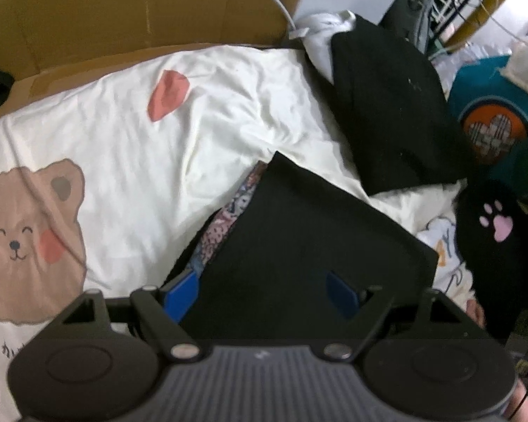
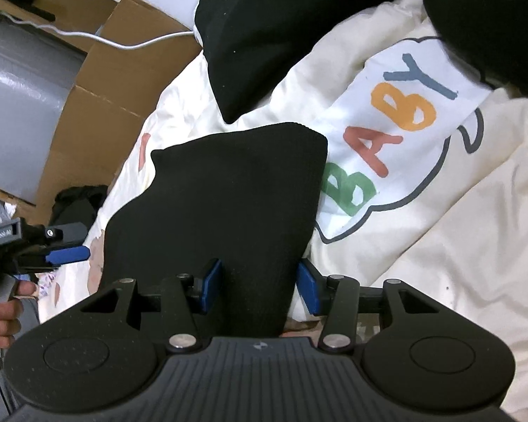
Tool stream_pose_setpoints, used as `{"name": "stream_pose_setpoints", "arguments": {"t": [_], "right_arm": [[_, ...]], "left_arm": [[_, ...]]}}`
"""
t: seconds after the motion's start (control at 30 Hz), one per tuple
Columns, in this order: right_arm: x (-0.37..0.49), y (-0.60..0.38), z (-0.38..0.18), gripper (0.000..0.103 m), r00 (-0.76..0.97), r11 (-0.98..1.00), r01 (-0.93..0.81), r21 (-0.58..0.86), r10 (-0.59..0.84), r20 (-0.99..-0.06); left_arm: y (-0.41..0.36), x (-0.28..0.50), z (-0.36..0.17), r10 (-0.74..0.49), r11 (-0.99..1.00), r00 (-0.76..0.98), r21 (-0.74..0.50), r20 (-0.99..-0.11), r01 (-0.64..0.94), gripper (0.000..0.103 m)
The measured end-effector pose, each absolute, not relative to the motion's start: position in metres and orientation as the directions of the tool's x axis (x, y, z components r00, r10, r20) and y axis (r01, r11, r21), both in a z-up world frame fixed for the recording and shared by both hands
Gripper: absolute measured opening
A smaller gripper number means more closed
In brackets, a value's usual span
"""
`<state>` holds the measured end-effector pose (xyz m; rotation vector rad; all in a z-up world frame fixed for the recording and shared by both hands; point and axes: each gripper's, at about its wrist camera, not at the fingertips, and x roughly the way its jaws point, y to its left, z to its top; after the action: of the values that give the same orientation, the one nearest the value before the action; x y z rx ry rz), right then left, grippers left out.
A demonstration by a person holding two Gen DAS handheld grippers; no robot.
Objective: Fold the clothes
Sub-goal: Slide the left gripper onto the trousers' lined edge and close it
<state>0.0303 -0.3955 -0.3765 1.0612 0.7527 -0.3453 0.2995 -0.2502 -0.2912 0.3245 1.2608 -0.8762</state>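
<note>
The black garment (image 2: 221, 211) lies on a cream sheet (image 2: 422, 246) printed with "BABY" in coloured letters. In the right wrist view it runs up between the blue fingers (image 2: 213, 288) of the right gripper (image 2: 260, 288), which stand parted on either side of the cloth; whether they pinch it I cannot tell.

In the left wrist view the left gripper (image 1: 264, 292) has its fingers (image 1: 181, 292) spread wide, with the same garment (image 1: 309, 239) filling the gap between them. A patterned lining (image 1: 225, 225) shows along the garment's left edge. The sheet (image 1: 158, 147) here carries a bear print (image 1: 28, 242).

A second black garment (image 1: 390, 112) lies further back, and a black piece with a pink paw (image 1: 492, 225) sits at the right. Cardboard (image 1: 123, 17) stands behind the sheet. In the right wrist view a hand (image 2: 3, 309) holds the left gripper (image 2: 67, 254) at the left edge.
</note>
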Motion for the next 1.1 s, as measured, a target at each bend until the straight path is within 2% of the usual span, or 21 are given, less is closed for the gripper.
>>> {"name": "stream_pose_setpoints", "arguments": {"t": [0.17,0.73,0.93,1.1], "right_arm": [[0.036,-0.403,-0.366,0.051,0.691,0.539,0.577,0.614,0.078,-0.718],[0.035,-0.414,-0.374,0.051,0.715,0.478,0.582,0.657,0.085,-0.694],[0.047,-0.409,-0.383,0.051,0.692,0.446,0.624,0.641,0.066,-0.719],[0.052,-0.406,-0.391,0.051,0.691,0.429,0.638,0.64,0.048,-0.721]], "left_arm": [[-0.249,0.304,-0.299,-0.356,0.656,0.052,-0.21,-0.933,0.725,0.083],[-0.259,0.318,-0.317,-0.347,0.623,0.044,-0.195,-0.937,0.757,0.086],[-0.266,0.318,-0.324,-0.403,0.59,0.009,-0.252,-0.915,0.767,0.086],[-0.271,0.32,-0.336,-0.376,0.576,-0.013,-0.245,-0.927,0.78,0.086]]}}
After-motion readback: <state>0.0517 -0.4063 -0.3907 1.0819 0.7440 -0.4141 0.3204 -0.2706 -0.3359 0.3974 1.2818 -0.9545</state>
